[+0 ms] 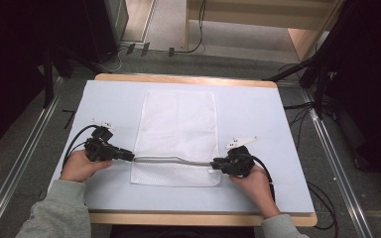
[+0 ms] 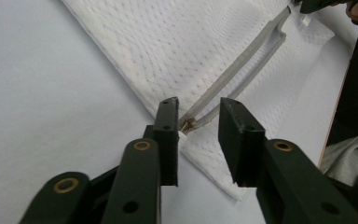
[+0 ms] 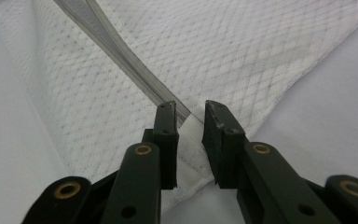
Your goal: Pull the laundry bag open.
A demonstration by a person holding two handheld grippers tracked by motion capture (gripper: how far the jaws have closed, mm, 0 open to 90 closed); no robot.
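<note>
A white mesh bag lies flat on the pale table, with a grey zipper running across its near end. My left gripper is at the zipper's left end. In the left gripper view it stands open, the small metal zipper pull lying between the jaws and untouched. My right gripper is at the zipper's right end. In the right gripper view its jaws pinch the white fabric tab where the zipper ends.
The table's wooden front edge lies just behind both hands. Cables trail off the right side, and dark stands flank the table. Bare table surface lies to the left and right of the bag.
</note>
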